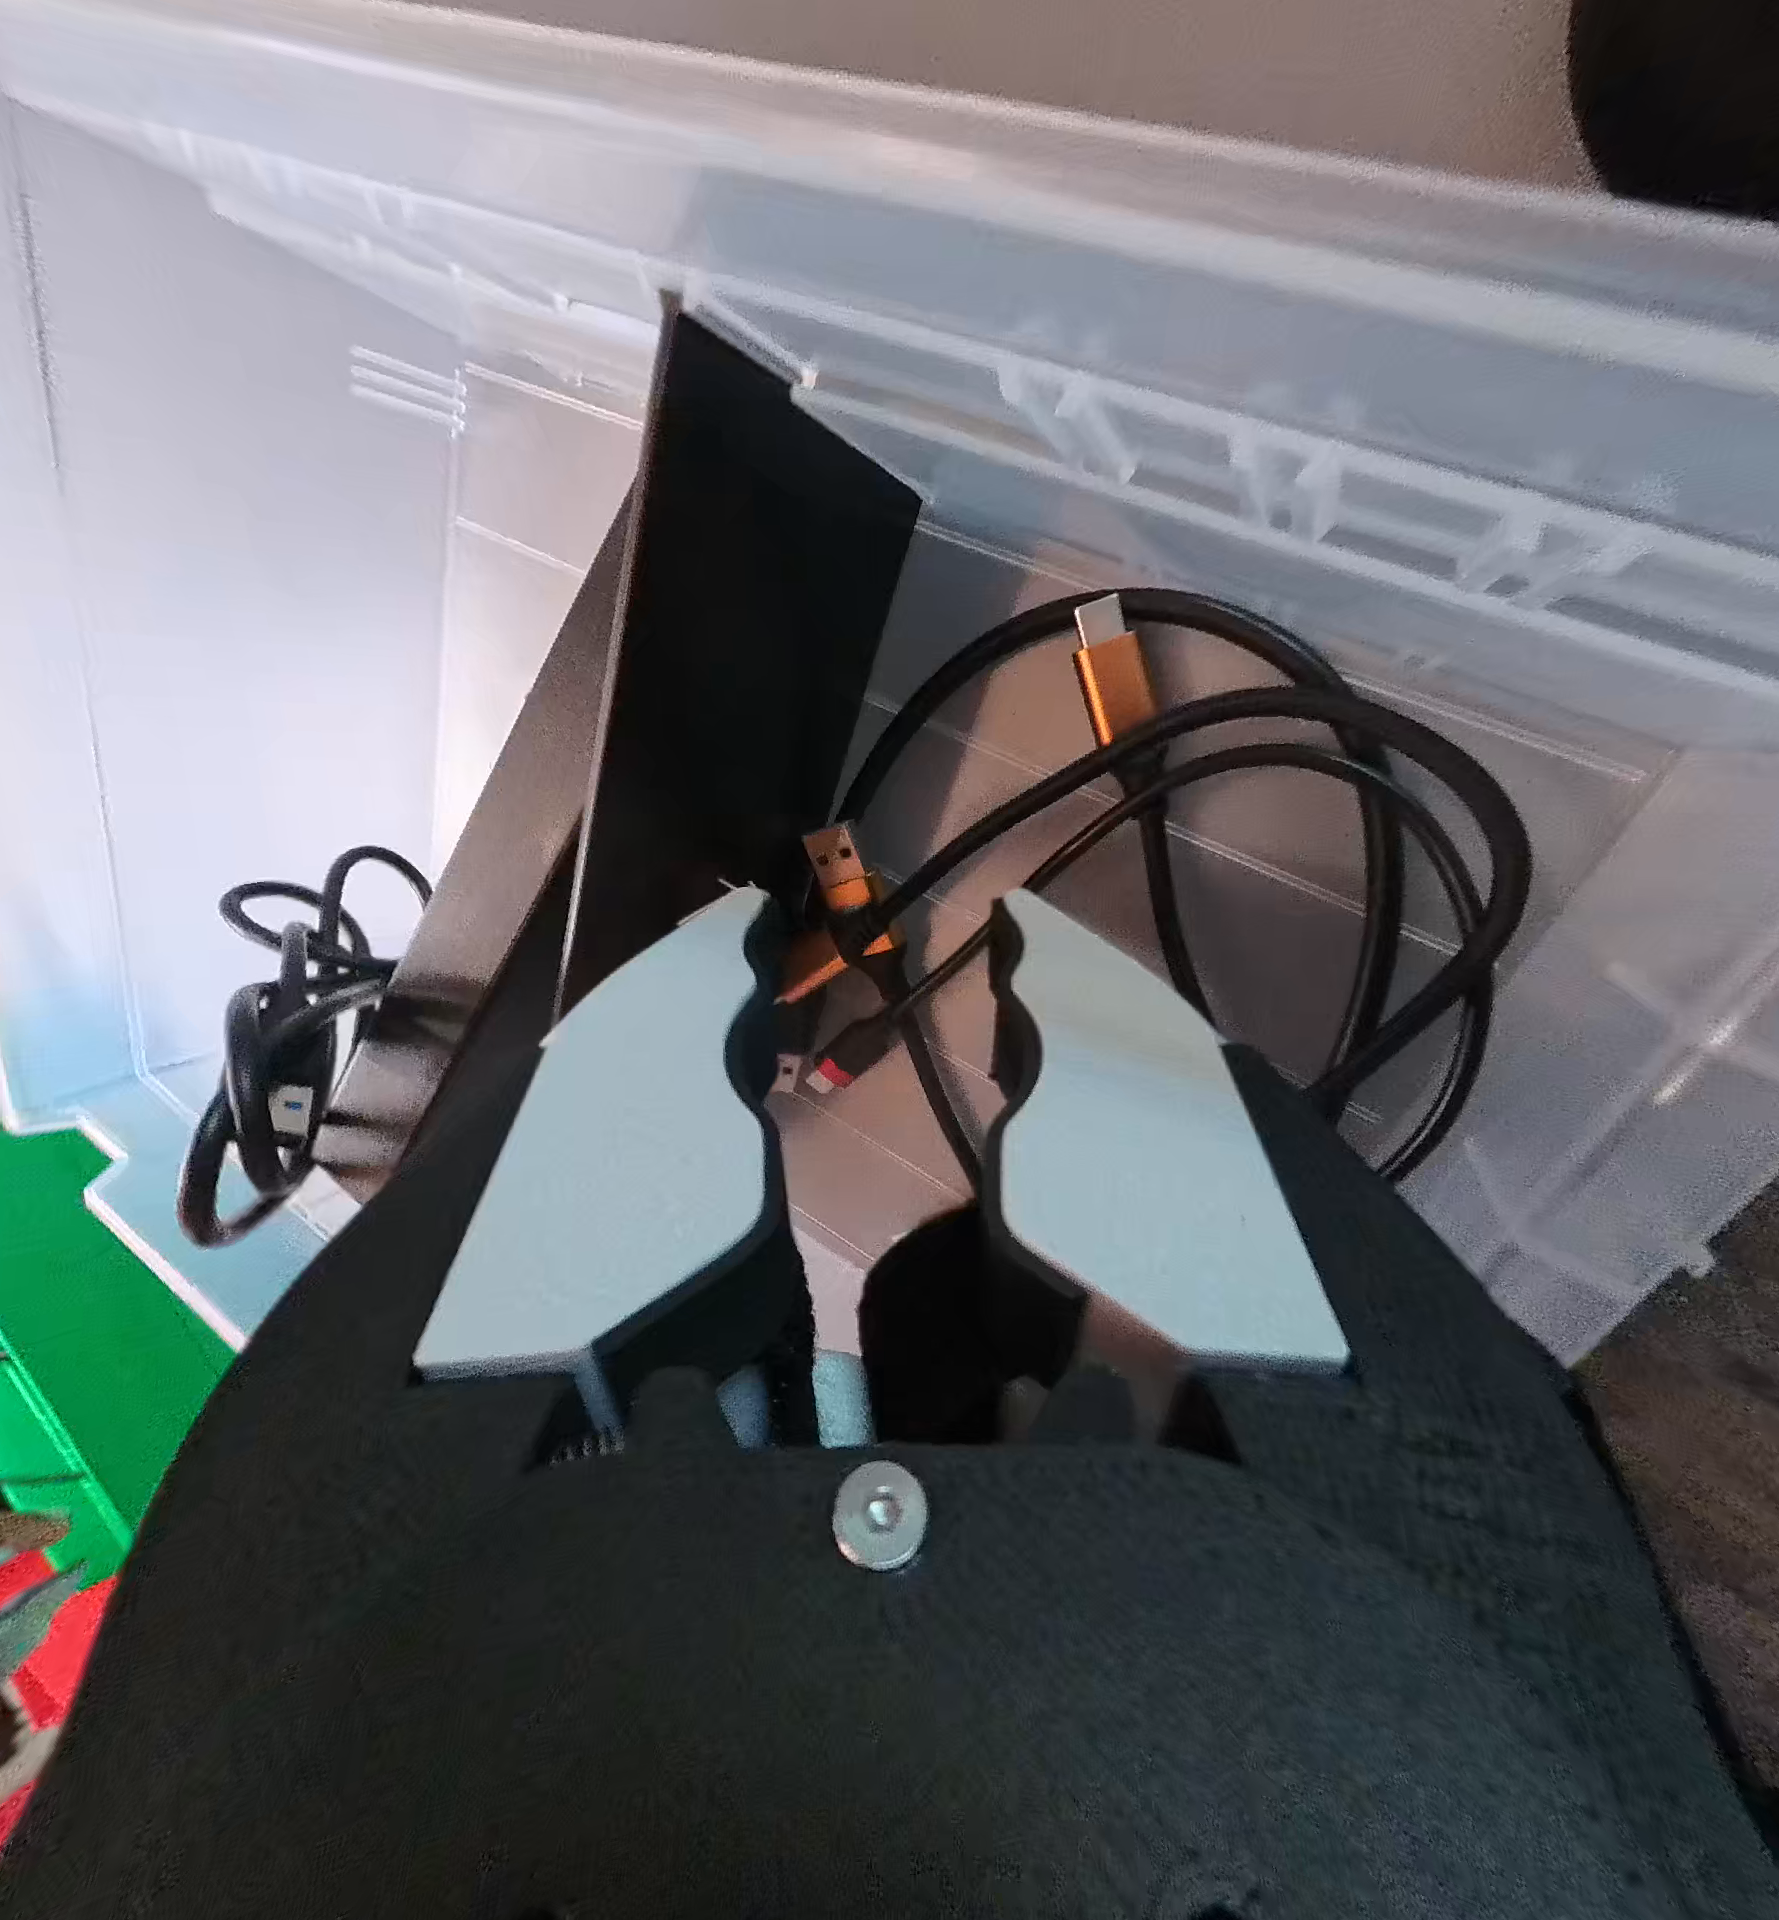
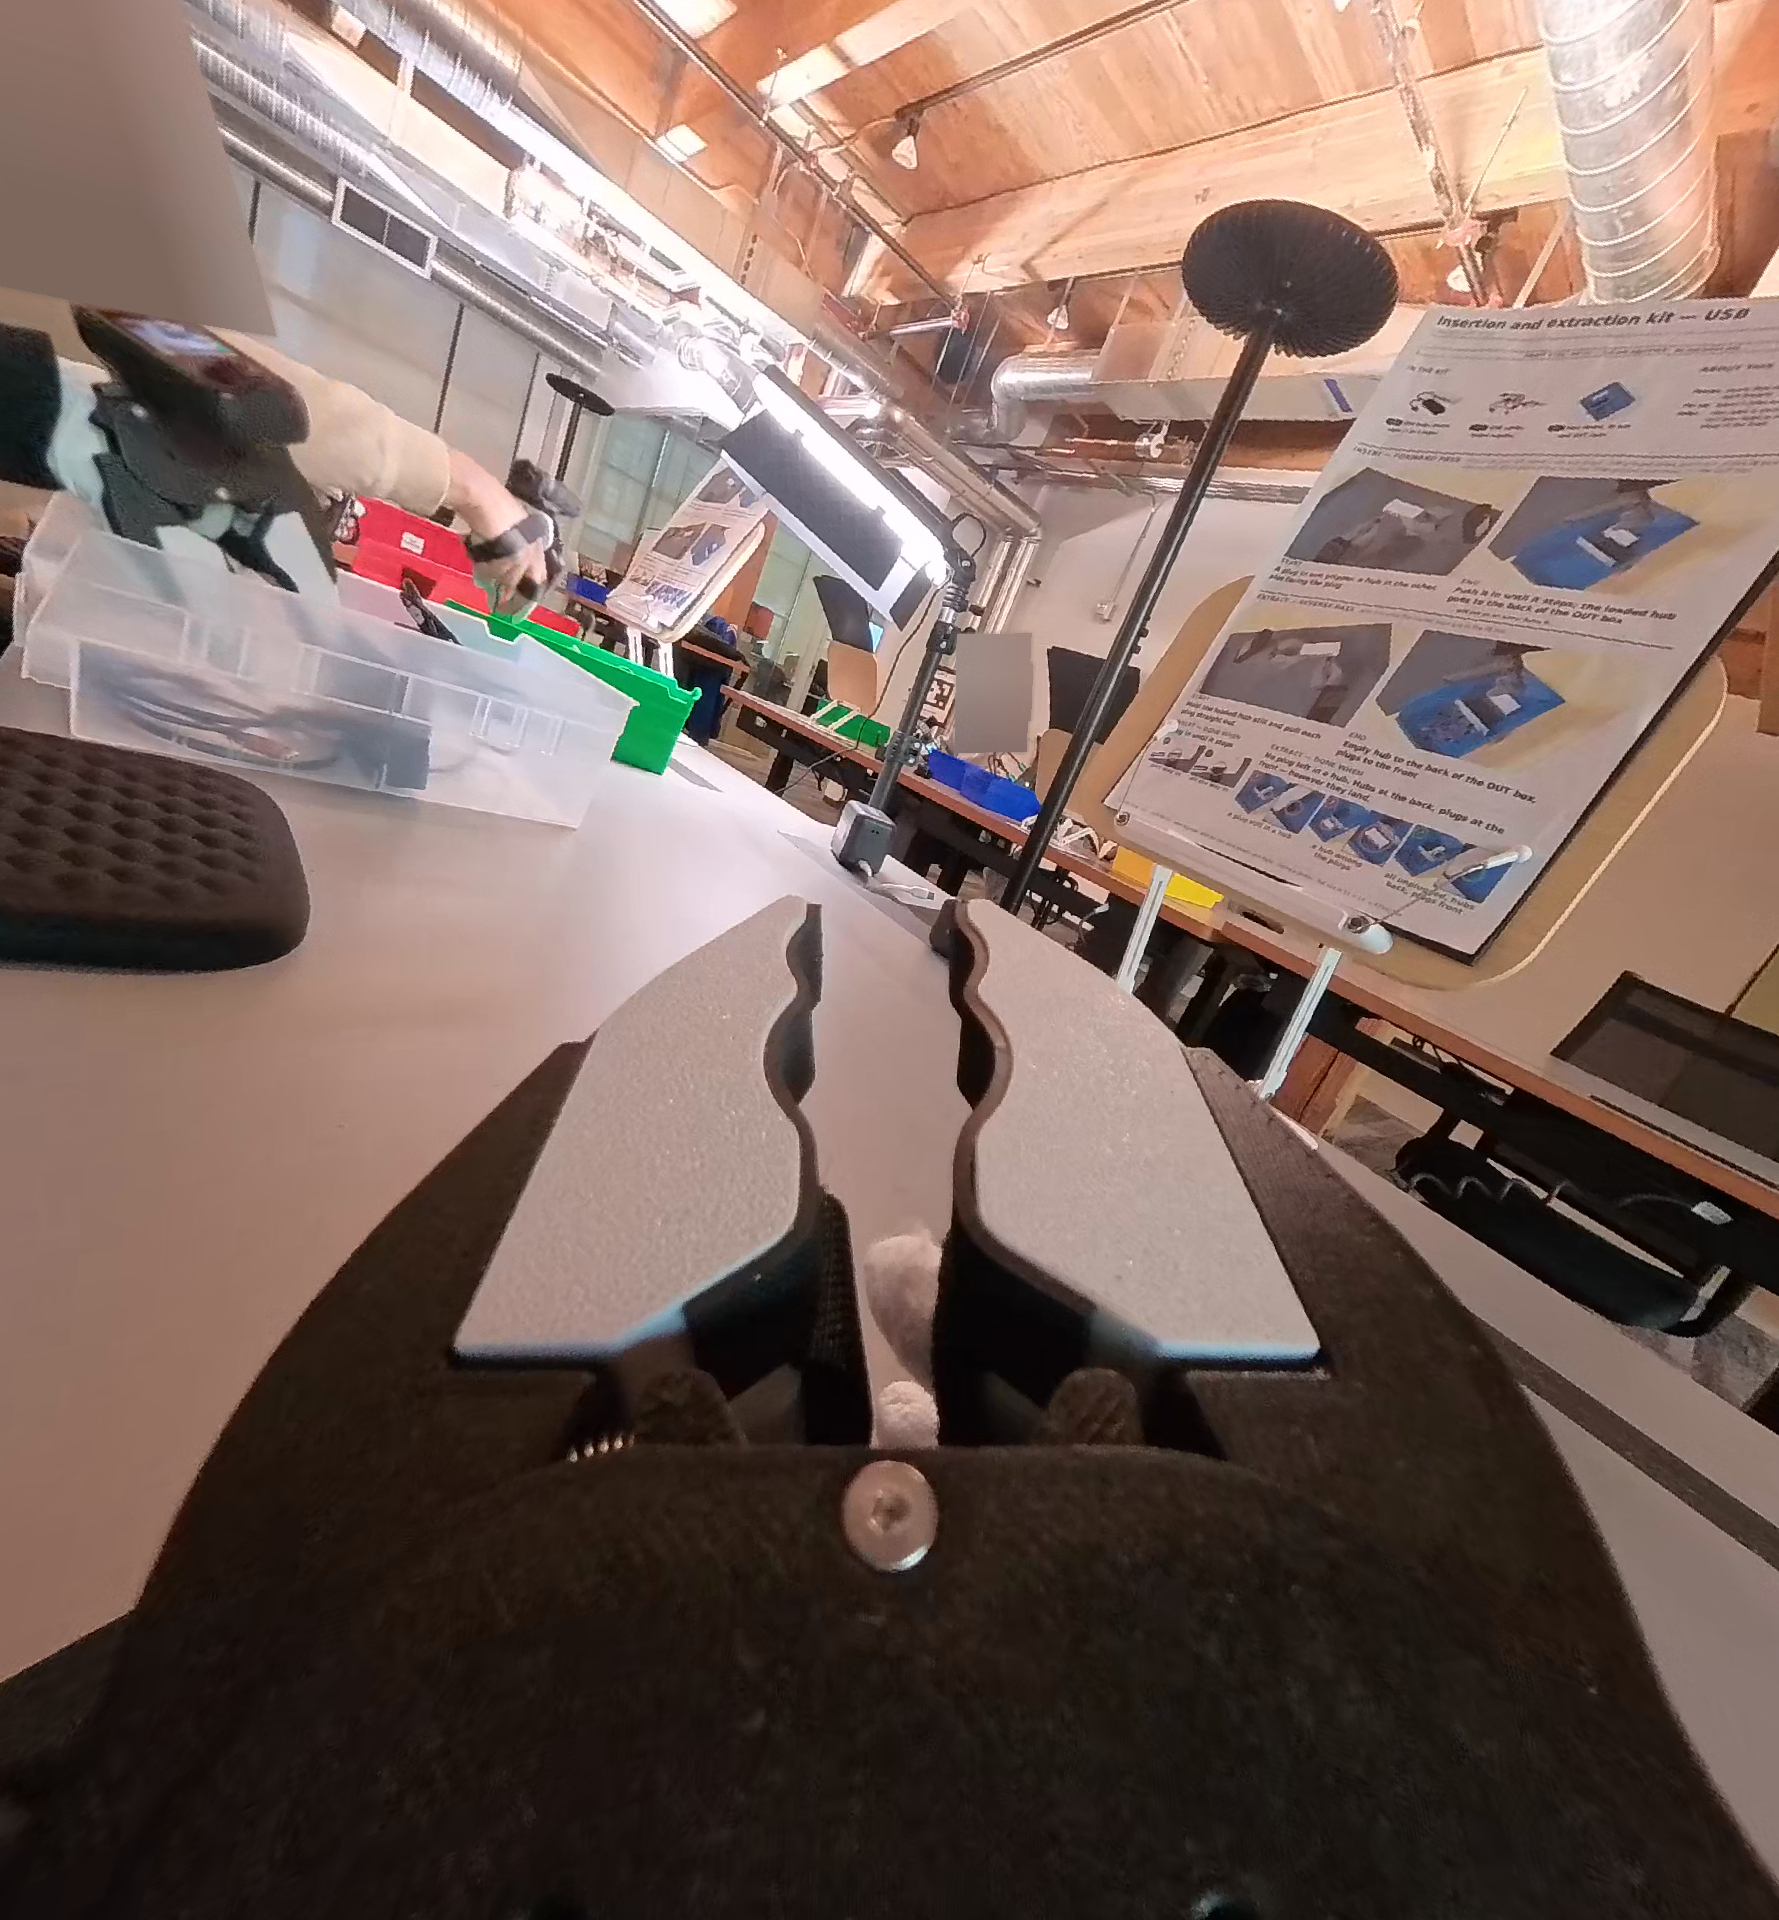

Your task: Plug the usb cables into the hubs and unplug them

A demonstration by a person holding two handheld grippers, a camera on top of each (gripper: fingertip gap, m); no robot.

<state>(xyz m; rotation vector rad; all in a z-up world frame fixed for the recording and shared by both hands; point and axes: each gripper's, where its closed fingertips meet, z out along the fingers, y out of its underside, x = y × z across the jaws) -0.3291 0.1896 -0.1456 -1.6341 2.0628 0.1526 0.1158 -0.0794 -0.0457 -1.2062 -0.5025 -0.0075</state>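
Two tongs in play, both empty. Left tongs (image 1: 880, 914) hang over a clear plastic bin (image 1: 1280, 457), fingers spread, nothing between them. Bin is split by a black divider (image 1: 750, 644) that stands upright and leans a little. In the compartment on the right of the divider lies a loose coil of black usb cables (image 1: 1404, 810); one orange-sleeved plug (image 1: 1108, 675) rests high against the bin floor near the far wall, another orange plug (image 1: 843, 878) sits just beyond the left tongs' fingertips, and a red-tipped plug (image 1: 841, 1062) shows in the gap between the fingers, lower down. Whether the fingertips touch any cable cannot be told. Left of the divider, a second black cable bundle (image 1: 272, 1039) lies in the other compartment. A green bin (image 1: 33, 1195) sits beside the clear one. No hub can be made out for certain. Right tongs (image 2: 885, 925) rest low over the pale table (image 2: 241, 1039), fingers slightly parted with a narrow gap, gripping nothing, well apart from the clear bin (image 2: 324, 717). From that view the left tongs (image 2: 241, 520) dip into the bin. A black padded rest (image 2: 106, 842) lies on the table near the bin; an instruction sheet on a stand (image 2: 1487, 623) is off to the right.
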